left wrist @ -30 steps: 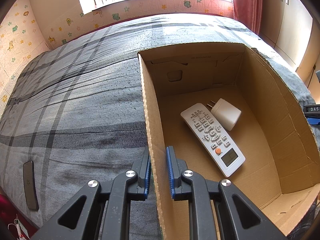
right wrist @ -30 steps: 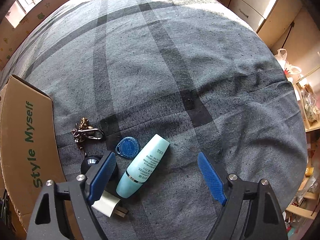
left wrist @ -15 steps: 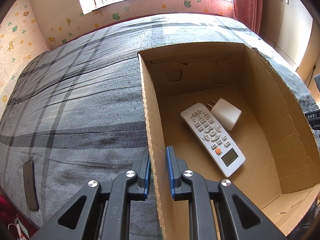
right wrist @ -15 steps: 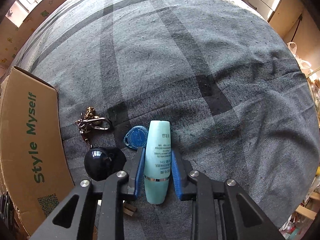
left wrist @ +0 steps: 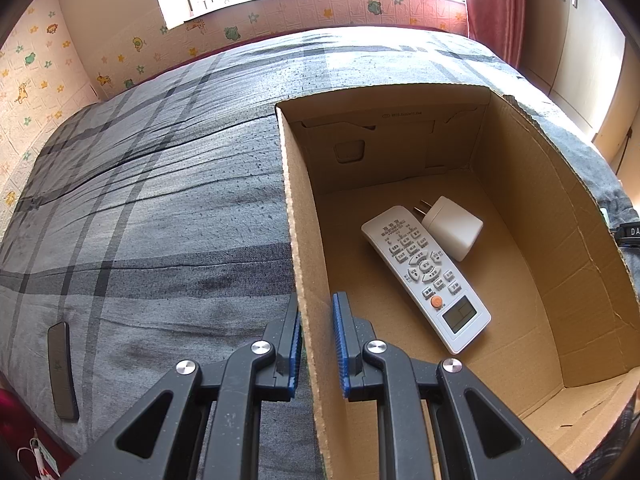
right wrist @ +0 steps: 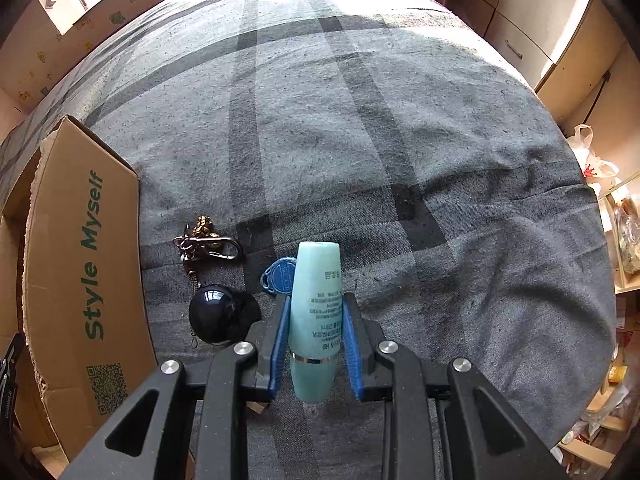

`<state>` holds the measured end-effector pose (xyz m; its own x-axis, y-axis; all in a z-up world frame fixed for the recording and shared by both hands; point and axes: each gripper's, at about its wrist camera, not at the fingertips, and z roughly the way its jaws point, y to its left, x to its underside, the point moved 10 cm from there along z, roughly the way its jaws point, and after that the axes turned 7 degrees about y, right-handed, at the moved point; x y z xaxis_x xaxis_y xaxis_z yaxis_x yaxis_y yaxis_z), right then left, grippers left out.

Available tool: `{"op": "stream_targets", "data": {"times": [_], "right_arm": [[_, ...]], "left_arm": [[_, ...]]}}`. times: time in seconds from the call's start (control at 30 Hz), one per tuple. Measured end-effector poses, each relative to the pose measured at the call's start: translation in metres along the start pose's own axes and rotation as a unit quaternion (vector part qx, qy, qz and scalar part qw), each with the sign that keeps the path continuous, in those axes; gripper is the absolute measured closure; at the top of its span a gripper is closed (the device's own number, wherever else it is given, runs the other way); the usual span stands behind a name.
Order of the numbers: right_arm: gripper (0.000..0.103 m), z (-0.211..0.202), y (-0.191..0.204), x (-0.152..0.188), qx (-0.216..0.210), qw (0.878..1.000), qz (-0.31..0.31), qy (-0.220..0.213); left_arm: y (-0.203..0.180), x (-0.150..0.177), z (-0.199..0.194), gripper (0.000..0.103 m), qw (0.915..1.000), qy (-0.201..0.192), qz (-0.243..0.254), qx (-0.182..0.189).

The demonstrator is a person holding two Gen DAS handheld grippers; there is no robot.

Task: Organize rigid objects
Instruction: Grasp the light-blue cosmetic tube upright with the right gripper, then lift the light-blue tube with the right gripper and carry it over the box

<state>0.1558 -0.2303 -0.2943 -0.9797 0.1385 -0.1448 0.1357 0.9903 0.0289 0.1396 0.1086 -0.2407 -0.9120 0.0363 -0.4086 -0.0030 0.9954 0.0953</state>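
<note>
My right gripper [right wrist: 315, 308] is shut on a pale teal cosmetic tube [right wrist: 316, 304], held lengthwise between the blue pads just above the grey plaid bedspread [right wrist: 400, 152]. Beside the tube lie a blue key fob [right wrist: 278, 278], a glossy black ball-shaped object [right wrist: 214, 314] and a brass keychain [right wrist: 206, 238]. My left gripper [left wrist: 316, 312] is shut on the left wall of the open cardboard box [left wrist: 298, 240]. Inside the box rest a white remote control [left wrist: 426, 276] and a white plug adapter [left wrist: 452, 227].
The same box [right wrist: 86, 264], printed "Style Myself", stands left of the loose items in the right wrist view. A dark flat phone-like object [left wrist: 62, 370] lies near the bed's left edge. Cabinets [right wrist: 560, 32] and bags [right wrist: 596, 164] stand beyond the right side of the bed.
The right gripper's jaws went from wide open around the tube to shut on it, and the tube now stands straight between the pads. The left gripper has not moved.
</note>
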Motion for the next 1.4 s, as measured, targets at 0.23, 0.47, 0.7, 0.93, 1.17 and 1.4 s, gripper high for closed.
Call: {"op": "stream_targets", "data": {"times": [0.23,0.47,0.7,0.93,1.17,1.4], "right_arm": [[0.077,-0.018,0.007,-0.005,0.002,1.000,-0.013,-0.013],[0.077,-0.039,0.018,-0.012,0.005,0.999,-0.041,-0.027],[0.077,-0.069,0.041,-0.020,-0.004,0.996,-0.070,-0.050],[0.077,-0.099,0.071,-0.021,-0.017,0.992,-0.105,-0.068],[0.077,-0.116,0.103,-0.017,-0.027,0.986,-0.141,-0.081],[0.077,-0.123,0.133,-0.008,-0.037,0.980,-0.180,-0.082]], "left_arm": [[0.000,0.000,0.000,0.087,1.0000,0.000,0.000,0.000],[0.000,0.000,0.000,0.087,1.0000,0.000,-0.001,0.001],[0.000,0.000,0.000,0.087,1.0000,0.000,-0.001,0.001],[0.000,0.000,0.000,0.087,1.0000,0.000,-0.001,0.001],[0.000,0.000,-0.001,0.087,1.0000,0.000,0.000,0.001],[0.000,0.000,0.000,0.087,1.0000,0.000,0.000,0.001]]}}
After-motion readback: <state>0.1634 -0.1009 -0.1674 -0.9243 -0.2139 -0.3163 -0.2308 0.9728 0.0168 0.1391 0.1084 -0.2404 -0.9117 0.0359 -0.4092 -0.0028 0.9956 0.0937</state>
